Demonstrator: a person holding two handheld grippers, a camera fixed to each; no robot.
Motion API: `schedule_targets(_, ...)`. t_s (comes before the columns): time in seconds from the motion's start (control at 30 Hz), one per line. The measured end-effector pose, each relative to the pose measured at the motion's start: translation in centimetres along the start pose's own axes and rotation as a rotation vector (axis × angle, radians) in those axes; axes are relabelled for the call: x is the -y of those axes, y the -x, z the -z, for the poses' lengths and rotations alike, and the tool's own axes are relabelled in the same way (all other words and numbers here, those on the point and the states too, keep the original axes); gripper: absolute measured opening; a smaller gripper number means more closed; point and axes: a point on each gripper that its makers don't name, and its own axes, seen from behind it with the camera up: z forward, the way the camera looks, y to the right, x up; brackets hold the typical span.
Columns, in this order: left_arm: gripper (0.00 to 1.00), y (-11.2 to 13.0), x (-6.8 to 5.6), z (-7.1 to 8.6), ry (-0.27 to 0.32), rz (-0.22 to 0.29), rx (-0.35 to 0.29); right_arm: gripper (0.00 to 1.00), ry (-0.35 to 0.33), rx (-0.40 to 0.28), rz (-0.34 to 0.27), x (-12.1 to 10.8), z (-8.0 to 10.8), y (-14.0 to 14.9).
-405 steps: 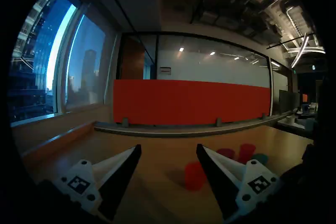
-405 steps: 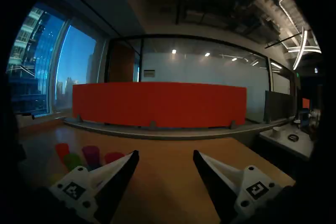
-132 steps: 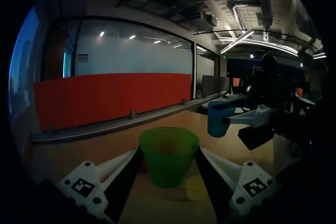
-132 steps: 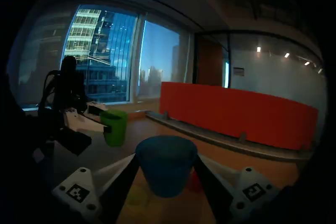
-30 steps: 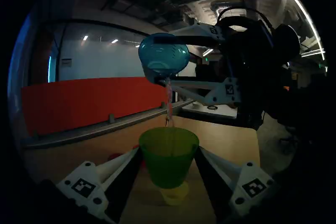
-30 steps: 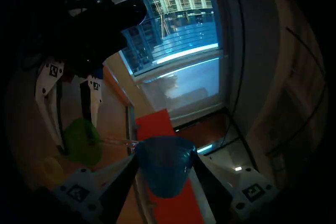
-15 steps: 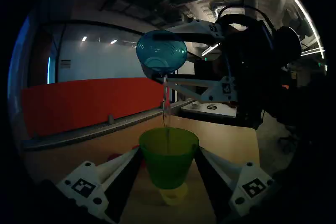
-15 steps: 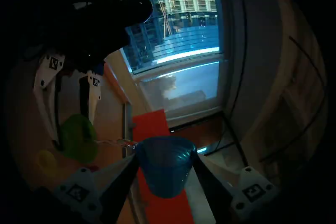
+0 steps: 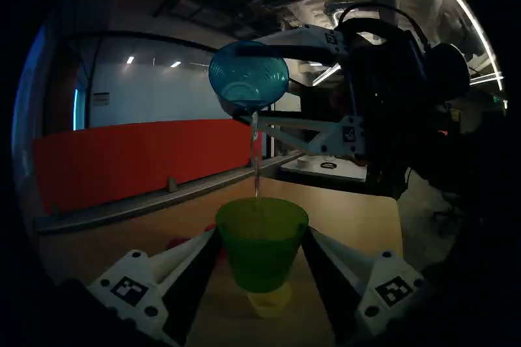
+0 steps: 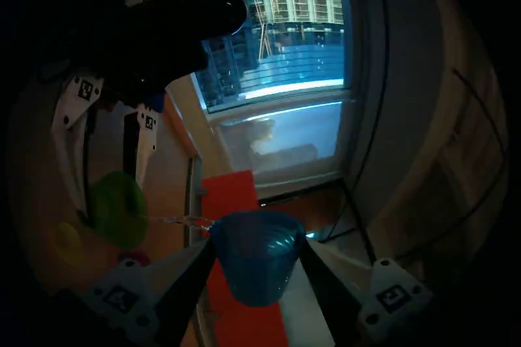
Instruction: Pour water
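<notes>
My left gripper (image 9: 260,246) is shut on a green cup (image 9: 262,241), held upright above the wooden desk. Above it hangs a blue cup (image 9: 249,78), tipped over with its mouth towards me, and a thin stream of water (image 9: 254,158) falls from its rim into the green cup. In the right gripper view my right gripper (image 10: 255,262) is shut on that blue cup (image 10: 256,264); the water stream (image 10: 176,221) runs sideways from its rim to the green cup (image 10: 117,209), which sits between the left gripper's white fingers (image 10: 73,125).
A yellow cup (image 9: 269,299) stands on the desk (image 9: 345,207) right below the green one, and a red cup (image 9: 176,242) sits behind on the left. A red partition (image 9: 130,158) runs along the desk's far edge. Windows (image 10: 293,54) lie beyond.
The blue cup has tipped a little further and drifted slightly left. Water keeps streaming into the green cup, which stays in place.
</notes>
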Motion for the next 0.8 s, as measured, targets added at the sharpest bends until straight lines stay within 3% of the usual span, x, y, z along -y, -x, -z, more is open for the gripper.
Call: schedule_targets(0.8, 0.84, -0.09, 0.22, -0.2, -0.002, -0.001, -0.002, 0.9, -0.01, -0.007, 0.124, -0.04, -0.37, -0.96)
